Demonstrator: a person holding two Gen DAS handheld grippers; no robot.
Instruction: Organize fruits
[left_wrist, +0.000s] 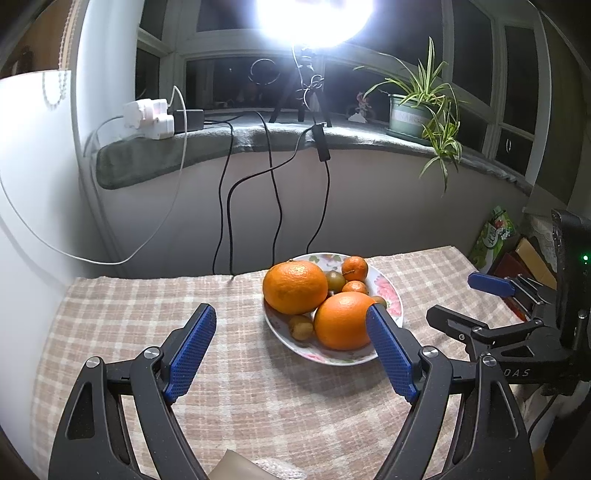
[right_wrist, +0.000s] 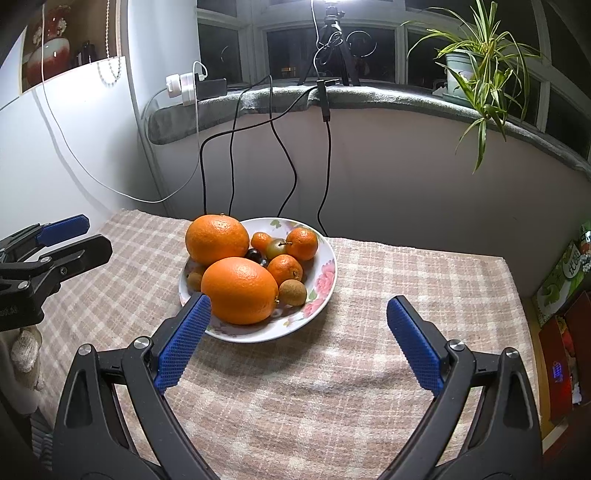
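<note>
A floral white plate (left_wrist: 391, 295) (right_wrist: 325, 280) on the checked cloth holds two large oranges (left_wrist: 294, 286) (left_wrist: 341, 320) (right_wrist: 217, 239) (right_wrist: 240, 290), small mandarins (left_wrist: 354, 268) (right_wrist: 302, 243), small brown fruits (left_wrist: 301, 326) (right_wrist: 292, 292), a greenish fruit (right_wrist: 276, 248) and dark grapes (right_wrist: 254, 254). My left gripper (left_wrist: 291, 317) is open and empty, just short of the plate, right fingertip over its near edge. My right gripper (right_wrist: 299, 308) is open and empty, left fingertip beside the near orange. Each gripper shows in the other's view (left_wrist: 491, 284) (right_wrist: 62, 229).
The checked tablecloth (left_wrist: 147, 306) (right_wrist: 406, 266) covers the table. Black cables (left_wrist: 273, 184) (right_wrist: 291, 166) hang from the grey windowsill behind. A potted spider plant (left_wrist: 417, 107) (right_wrist: 476, 66) and a lamp tripod (right_wrist: 332, 44) stand on the sill. Boxes (right_wrist: 561, 280) stand at the table's right edge.
</note>
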